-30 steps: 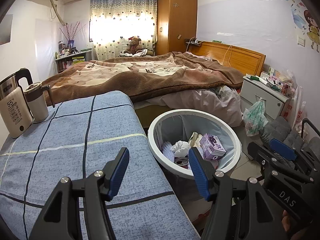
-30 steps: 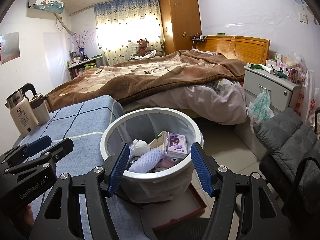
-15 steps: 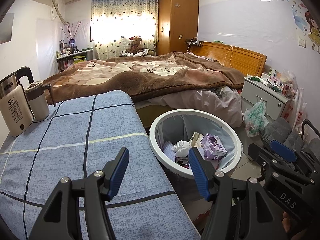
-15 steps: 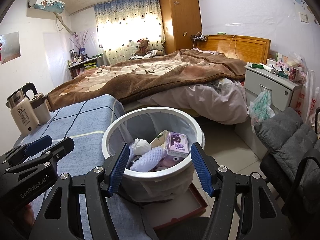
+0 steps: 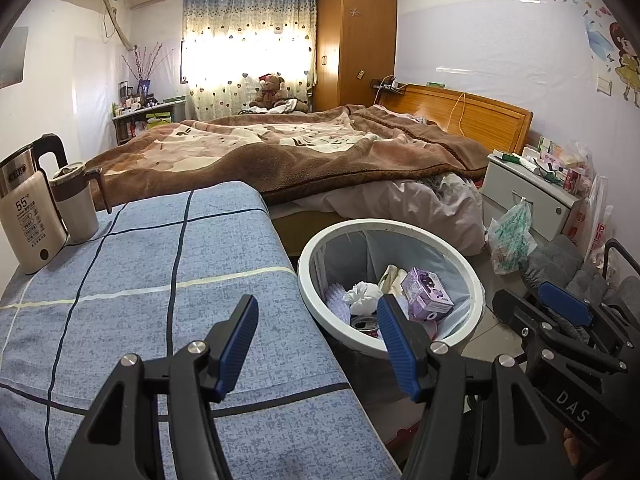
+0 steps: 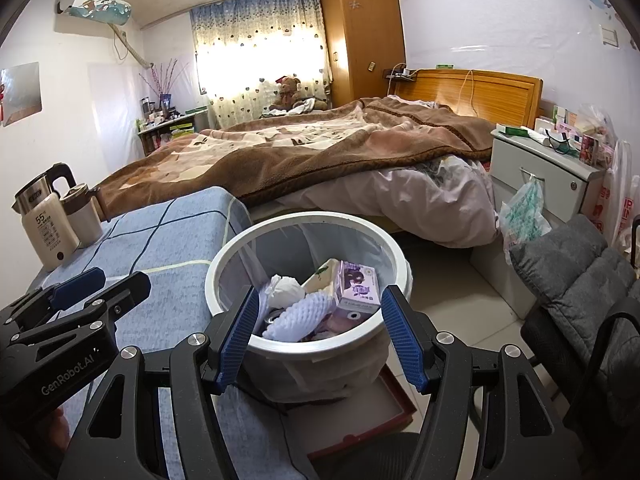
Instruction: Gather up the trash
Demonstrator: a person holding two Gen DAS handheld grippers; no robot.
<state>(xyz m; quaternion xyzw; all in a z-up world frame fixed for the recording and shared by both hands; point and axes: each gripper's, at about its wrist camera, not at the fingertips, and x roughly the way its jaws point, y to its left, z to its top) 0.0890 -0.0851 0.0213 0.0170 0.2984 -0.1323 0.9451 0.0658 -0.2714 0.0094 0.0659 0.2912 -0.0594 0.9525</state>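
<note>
Blue-padded jaws of both grippers, left gripper [image 5: 318, 344] and right gripper [image 6: 320, 338], tilt downward, apart, empty.

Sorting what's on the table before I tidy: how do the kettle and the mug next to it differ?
The kettle is taller and cream-bodied with printed text and a steel top; the mug is shorter and plain. The kettle's black handle arches over its top, while the mug's dark handle sticks out sideways. Both stand upright, side by side on the blue checked tablecloth.

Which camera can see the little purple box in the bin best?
The right wrist view: the purple cardboard box sits large and central, unblocked. In the left wrist view it looks smaller, beside a blue finger pad.
</note>
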